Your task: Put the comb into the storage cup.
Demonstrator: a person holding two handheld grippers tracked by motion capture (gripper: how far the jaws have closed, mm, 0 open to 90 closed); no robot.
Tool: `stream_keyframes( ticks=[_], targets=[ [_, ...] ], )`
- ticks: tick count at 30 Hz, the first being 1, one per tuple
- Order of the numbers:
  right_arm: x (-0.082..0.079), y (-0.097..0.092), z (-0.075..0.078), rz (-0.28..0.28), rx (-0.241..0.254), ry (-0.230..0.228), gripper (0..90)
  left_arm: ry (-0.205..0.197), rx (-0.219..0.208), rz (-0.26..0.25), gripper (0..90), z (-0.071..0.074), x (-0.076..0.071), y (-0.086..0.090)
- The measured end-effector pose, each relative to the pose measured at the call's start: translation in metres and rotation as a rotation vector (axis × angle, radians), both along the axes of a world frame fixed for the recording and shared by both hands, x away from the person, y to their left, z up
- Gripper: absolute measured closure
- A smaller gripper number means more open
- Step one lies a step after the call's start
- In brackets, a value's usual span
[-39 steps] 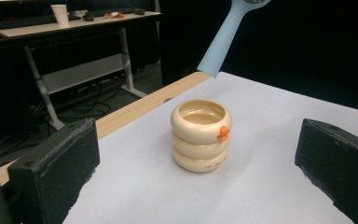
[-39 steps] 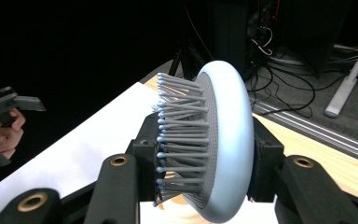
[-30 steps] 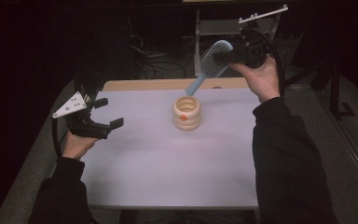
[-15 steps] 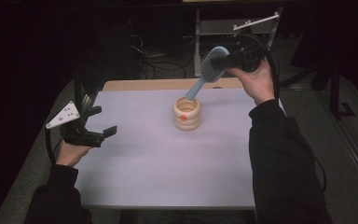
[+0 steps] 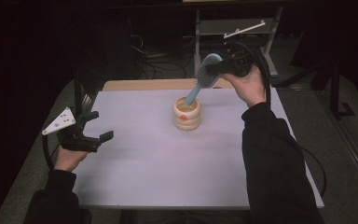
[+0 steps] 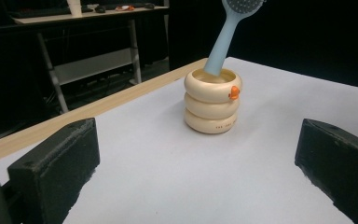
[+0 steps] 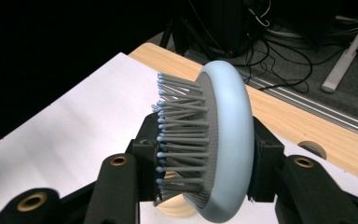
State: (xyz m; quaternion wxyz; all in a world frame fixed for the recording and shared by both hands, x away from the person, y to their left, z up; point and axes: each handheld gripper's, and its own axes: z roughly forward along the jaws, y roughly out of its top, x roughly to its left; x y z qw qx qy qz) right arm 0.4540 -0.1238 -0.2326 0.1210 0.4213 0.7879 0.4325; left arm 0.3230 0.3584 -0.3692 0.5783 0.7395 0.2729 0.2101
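Note:
A cream ringed holder (image 5: 187,114) with a small orange mark stands on the white table top (image 5: 168,163), a little behind its middle. A light blue hairbrush (image 5: 202,80) leans with its handle end inside the holder's mouth (image 6: 213,77). My right gripper (image 5: 213,71) is shut on the brush head, bristles against one jaw and the blue back (image 7: 228,140) against the other. My left gripper (image 5: 96,132) hovers low at the table's left edge, open, nothing between its jaws; the holder (image 6: 212,101) lies ahead of it.
A wooden strip (image 5: 158,84) runs along the table's far edge. Behind it are a metal stand (image 5: 235,32), cables on the floor (image 7: 279,46) and a dark desk frame (image 6: 93,56). The near half of the white top is bare.
The right hand has lowered the brush so its handle end now sits inside the holder. The left gripper has drifted down and toward the table's left edge.

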Motion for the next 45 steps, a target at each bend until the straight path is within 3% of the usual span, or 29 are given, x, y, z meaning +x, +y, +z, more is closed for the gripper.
stream_keyframes(
  ticks=[8, 22, 33, 45],
  targets=[
    [0.005, 0.01, -0.009, 0.012, -0.015, 0.018, 55.2, 0.014, -0.005, -0.001, 0.0, -0.009, -0.003, 0.003],
    [0.018, 0.021, -0.042, 0.012, -0.021, 0.068, 55.1, 0.023, -0.009, 0.011, 0.0, -0.018, -0.006, 0.009],
    [0.022, 0.024, -0.052, 0.011, -0.029, 0.082, 55.0, 0.03, -0.037, 0.022, 0.0, -0.029, -0.006, 0.016],
    [0.026, 0.028, -0.07, 0.019, -0.028, 0.104, 54.8, 0.037, -0.027, 0.043, 0.0, -0.039, -0.008, 0.018]
  ],
)
